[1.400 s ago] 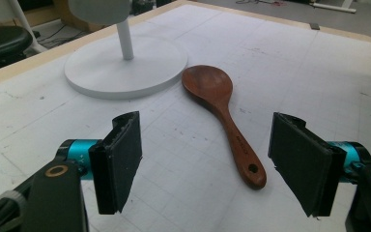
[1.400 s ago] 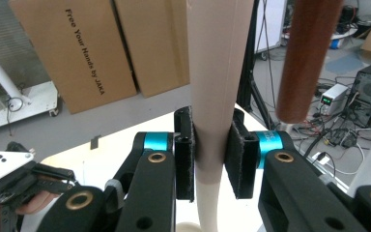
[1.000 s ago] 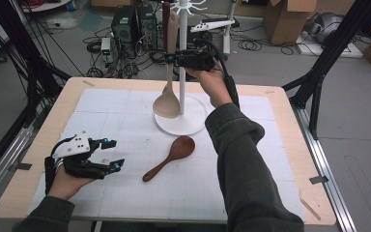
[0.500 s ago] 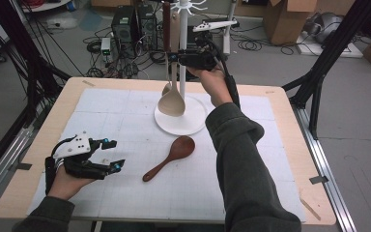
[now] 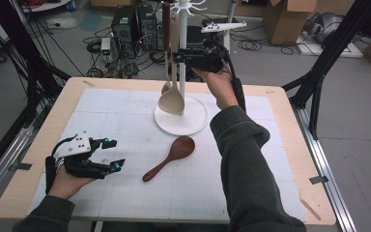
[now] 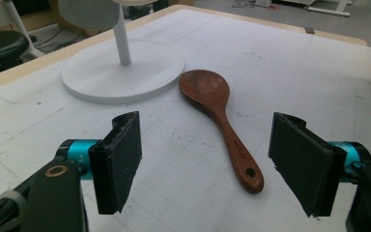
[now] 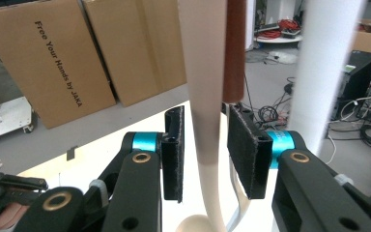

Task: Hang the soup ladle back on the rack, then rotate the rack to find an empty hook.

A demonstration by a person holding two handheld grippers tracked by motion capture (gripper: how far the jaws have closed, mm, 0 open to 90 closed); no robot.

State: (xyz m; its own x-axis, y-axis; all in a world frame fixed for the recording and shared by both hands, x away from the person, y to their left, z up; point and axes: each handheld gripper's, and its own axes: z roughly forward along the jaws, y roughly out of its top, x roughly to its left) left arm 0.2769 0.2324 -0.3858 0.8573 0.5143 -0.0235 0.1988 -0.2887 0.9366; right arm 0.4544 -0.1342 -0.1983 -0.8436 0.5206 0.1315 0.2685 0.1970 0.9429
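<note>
While straddling pale spoon [image 7: 207, 145] handle, right gripper [image 7: 205, 154] just opened, pads clear.

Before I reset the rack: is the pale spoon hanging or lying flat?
Hanging: the pale spoon hangs upright beside the stand's pole, bowl down above the white base.

The high view looks forward and down over the white gridded table mat [image 5: 125, 116]. The left gripper view sits low, close to the dark brown wooden spoon [image 6: 222, 121], shared with the high view. The right gripper view, perhaps level, faces the pale wooden spoon handle [image 7: 205, 96] closely.
</note>
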